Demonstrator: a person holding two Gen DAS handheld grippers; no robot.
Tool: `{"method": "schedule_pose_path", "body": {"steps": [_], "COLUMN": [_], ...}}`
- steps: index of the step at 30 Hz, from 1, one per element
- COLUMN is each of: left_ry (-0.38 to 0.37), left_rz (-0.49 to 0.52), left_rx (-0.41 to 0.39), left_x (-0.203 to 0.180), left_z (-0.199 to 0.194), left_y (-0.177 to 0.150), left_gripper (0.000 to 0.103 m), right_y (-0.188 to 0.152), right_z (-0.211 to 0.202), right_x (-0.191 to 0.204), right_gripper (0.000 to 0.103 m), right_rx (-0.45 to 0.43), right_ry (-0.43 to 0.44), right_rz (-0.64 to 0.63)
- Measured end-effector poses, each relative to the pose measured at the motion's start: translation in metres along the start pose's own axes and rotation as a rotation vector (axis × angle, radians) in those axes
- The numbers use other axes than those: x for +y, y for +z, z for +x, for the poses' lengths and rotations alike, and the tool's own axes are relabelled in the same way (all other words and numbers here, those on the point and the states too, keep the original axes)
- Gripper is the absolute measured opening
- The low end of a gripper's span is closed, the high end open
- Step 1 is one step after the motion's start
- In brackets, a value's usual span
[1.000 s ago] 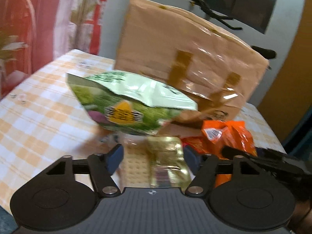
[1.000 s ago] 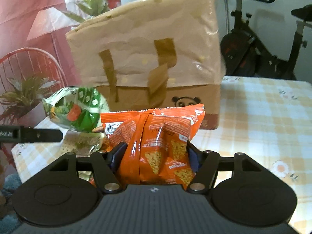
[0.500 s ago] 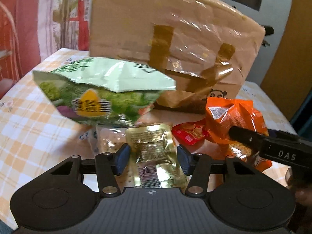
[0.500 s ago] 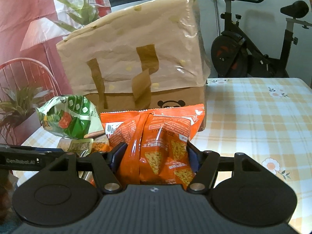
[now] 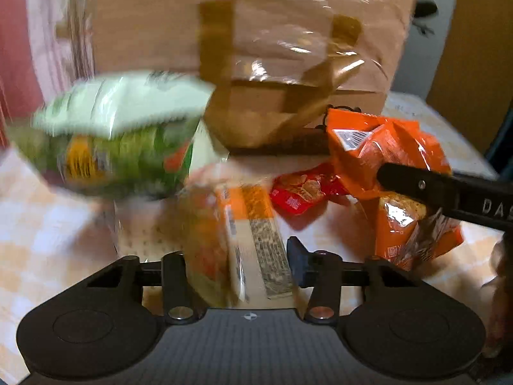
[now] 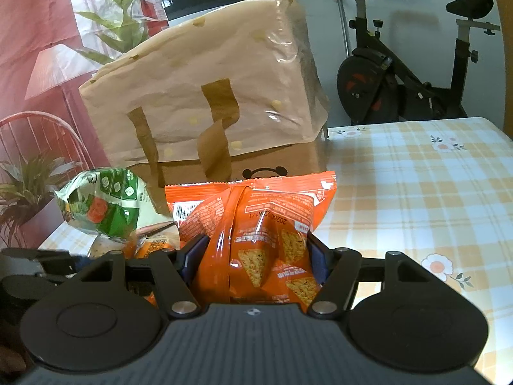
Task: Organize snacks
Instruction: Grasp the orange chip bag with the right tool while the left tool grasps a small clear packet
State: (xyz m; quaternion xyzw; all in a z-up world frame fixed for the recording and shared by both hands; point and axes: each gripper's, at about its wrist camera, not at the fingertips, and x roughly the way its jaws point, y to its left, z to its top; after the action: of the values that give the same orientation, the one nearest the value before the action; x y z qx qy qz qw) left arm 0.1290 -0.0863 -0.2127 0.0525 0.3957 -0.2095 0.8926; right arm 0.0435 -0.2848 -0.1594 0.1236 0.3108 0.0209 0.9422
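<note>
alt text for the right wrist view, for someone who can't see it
The right gripper holds an orange chip bag between its fingers above a yellow checked tablecloth. Behind stand a tan paper bag and, to its left, a green snack bag.

My left view smears with motion blur, worst on the green snack bag; my right view stays sharp. Glare streaks the brown bag; fisheye corners go black.

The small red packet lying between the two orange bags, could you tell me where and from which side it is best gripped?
The small red packet lies flat on the tablecloth, crowded by the orange chip bag and the brown bag behind. I would probably come from above on its near, free edge and pinch across the crimped seam there, since the flat body offers little to hold.
</note>
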Motion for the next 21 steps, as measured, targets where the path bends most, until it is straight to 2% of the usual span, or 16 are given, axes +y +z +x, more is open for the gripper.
{"method": "schedule_pose_path", "body": {"steps": [1,6,9,17,20,21], "left_ry": [-0.016,-0.042,-0.054,-0.076,-0.08,-0.079], "left_rz": [-0.022,-0.089,-0.113,-0.144,-0.137,-0.134], "left_rx": [-0.003,-0.015,-0.011,-0.071,-0.075,-0.08], "left_x": [0.005,0.02,0.024,0.032,0.035,0.035], "left_z": [-0.002,-0.012,-0.015,-0.031,-0.036,-0.036], "left_y": [-0.002,-0.007,-0.008,-0.004,-0.005,-0.006], "left_gripper": [0.043,0.042,0.043,0.047,0.043,0.035], "right_y": [0.0,0.0,0.0,-0.001,-0.001,-0.001], "right_z": [0.0,0.0,0.0,0.0,0.0,0.0], "right_x": [-0.001,-0.001,0.0,0.003,0.003,0.003], "right_gripper": [0.067,0.067,0.067,0.067,0.067,0.067], "right_rx": [0.0,0.002,0.004,0.008,0.008,0.009], "right_ry": [0.0,0.006,0.011,0.015,0.016,0.016], "right_rz": [0.002,0.006,0.004,-0.005,-0.004,-0.005]}}
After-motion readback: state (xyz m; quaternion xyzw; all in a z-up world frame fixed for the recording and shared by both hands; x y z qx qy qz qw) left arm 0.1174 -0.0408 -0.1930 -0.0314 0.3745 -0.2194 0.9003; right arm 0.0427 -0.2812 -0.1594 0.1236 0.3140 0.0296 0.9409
